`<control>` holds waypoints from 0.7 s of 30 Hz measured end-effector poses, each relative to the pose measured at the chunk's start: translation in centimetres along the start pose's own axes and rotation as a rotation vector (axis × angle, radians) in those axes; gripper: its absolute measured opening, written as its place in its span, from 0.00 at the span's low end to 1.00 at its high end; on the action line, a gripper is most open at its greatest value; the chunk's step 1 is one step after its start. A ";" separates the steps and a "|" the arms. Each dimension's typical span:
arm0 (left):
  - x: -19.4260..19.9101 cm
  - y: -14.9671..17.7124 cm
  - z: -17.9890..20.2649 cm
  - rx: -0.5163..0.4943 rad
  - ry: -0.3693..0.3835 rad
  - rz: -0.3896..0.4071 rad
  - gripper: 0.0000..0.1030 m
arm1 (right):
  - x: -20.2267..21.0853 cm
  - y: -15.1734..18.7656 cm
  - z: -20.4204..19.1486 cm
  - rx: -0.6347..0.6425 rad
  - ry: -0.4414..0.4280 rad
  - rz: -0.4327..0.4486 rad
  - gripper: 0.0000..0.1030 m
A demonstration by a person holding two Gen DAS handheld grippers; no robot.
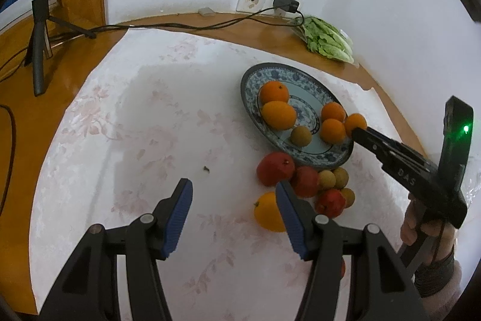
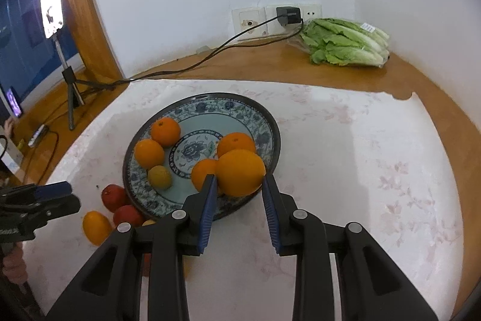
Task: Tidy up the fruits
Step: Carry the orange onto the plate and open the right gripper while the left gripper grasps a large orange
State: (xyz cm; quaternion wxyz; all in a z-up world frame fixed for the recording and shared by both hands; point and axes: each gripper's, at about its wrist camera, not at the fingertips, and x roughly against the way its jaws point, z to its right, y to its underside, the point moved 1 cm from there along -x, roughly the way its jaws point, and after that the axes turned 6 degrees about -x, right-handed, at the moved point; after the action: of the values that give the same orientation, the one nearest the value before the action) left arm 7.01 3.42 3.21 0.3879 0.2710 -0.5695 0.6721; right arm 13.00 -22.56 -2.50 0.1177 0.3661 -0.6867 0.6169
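Observation:
My right gripper [image 2: 239,185] is shut on an orange [image 2: 240,172], holding it just over the near rim of the blue-patterned plate [image 2: 210,100]. Several oranges and a small yellow-brown fruit [image 2: 159,176] lie on the plate. In the left wrist view, the right gripper [image 1: 357,131] reaches in from the right with the orange [image 1: 356,121] at its tip, above the plate [image 1: 270,68]. My left gripper [image 1: 234,191] hangs open over the cloth with nothing between its fingers. Red fruits [image 1: 275,167], an orange [image 1: 267,212] and small tan fruits [image 1: 326,179] lie beside its right finger.
A bag of lettuce [image 2: 345,42] lies on the wooden top by the wall. A charger [image 2: 288,15] sits in the wall socket, its cable running left to a tripod [image 1: 39,50]. A phone on a stand [image 2: 52,8] glows at the left.

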 end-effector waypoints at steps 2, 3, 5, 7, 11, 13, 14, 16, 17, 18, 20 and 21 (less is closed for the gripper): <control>0.0 0.2 0.1 -0.004 0.008 -0.005 0.59 | -0.2 -0.1 -0.1 0.009 0.012 -0.001 0.31; -0.1 0.2 0.3 -0.008 0.011 -0.008 0.59 | -0.3 -0.2 -0.2 0.014 0.020 -0.007 0.31; -0.2 0.4 0.8 -0.024 0.019 -0.015 0.59 | -0.6 -0.3 -0.1 0.018 0.036 -0.023 0.31; -0.4 0.6 1.2 -0.034 0.030 -0.020 0.59 | -0.8 -0.3 0.1 0.013 0.033 -0.035 0.31; -0.6 1.2 2.2 -0.052 0.047 -0.028 0.59 | -0.6 -0.2 0.1 -0.001 0.016 -0.032 0.34; -0.8 1.3 2.5 -0.060 0.053 -0.033 0.59 | -0.2 -0.1 0.3 -0.017 0.011 -0.030 0.35; -0.9 1.3 2.6 -0.063 0.055 -0.036 0.59 | 0.0 -0.1 0.4 -0.028 0.008 -0.033 0.35; -1.1 1.4 2.8 -0.067 0.060 -0.039 0.59 | 0.6 0.2 0.5 -0.041 0.004 -0.038 0.35; -1.3 1.4 2.8 -0.068 0.060 -0.042 0.59 | 1.0 0.3 0.4 -0.042 0.008 -0.038 0.35; -1.5 1.4 2.8 -0.069 0.060 -0.045 0.59 | 1.5 0.6 0.3 -0.039 0.010 -0.034 0.36; -1.8 1.6 2.9 -0.072 0.061 -0.049 0.59 | 2.4 1.1 0.1 -0.041 0.008 -0.030 0.36; -1.9 1.7 3.0 -0.075 0.060 -0.049 0.59 | 2.9 1.4 0.0 -0.044 0.004 -0.030 0.37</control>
State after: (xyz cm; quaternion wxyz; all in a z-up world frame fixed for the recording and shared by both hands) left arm 6.45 0.01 1.35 0.4311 0.2499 -0.5757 0.6483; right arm 10.08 -23.59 -1.79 0.1361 0.3725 -0.6943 0.6005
